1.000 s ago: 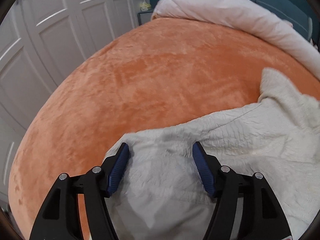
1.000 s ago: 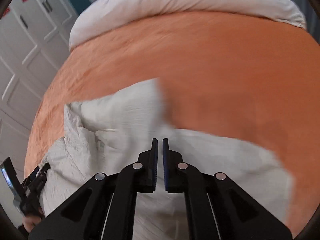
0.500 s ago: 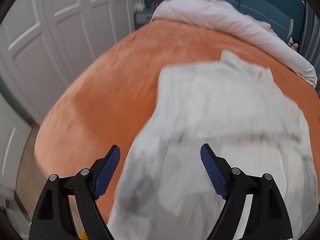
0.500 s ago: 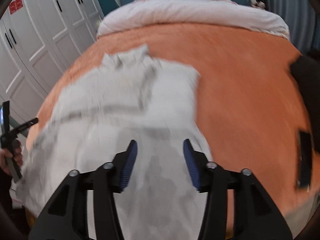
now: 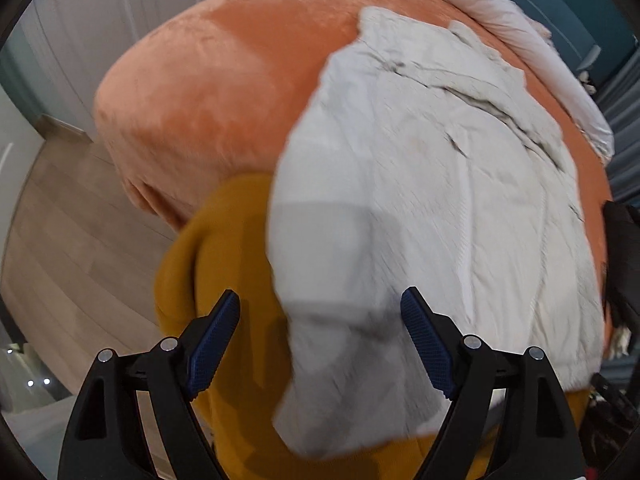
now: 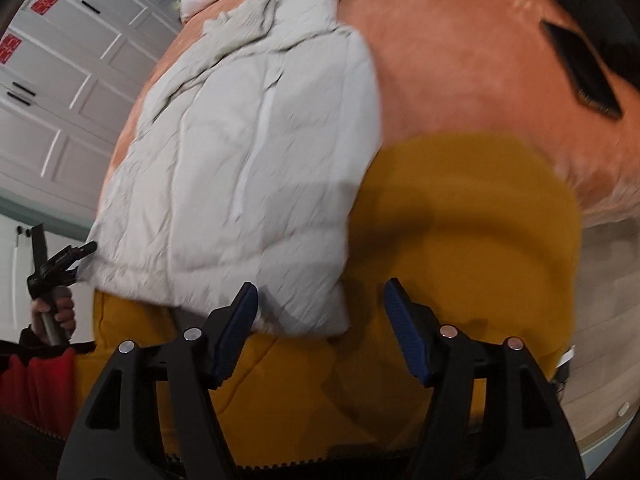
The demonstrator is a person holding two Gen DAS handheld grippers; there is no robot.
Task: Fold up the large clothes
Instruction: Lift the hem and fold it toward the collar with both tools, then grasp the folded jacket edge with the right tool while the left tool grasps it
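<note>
Pale quilted jacket [image 5: 432, 168] lies spread on the orange bed [image 5: 208, 80], hem hanging over the near edge above a mustard garment [image 6: 460, 216]. Left gripper [image 5: 320, 336] open, nothing clamped. Right gripper [image 6: 320, 320] open; jaws have just been opening, pads off the cloth.
</note>
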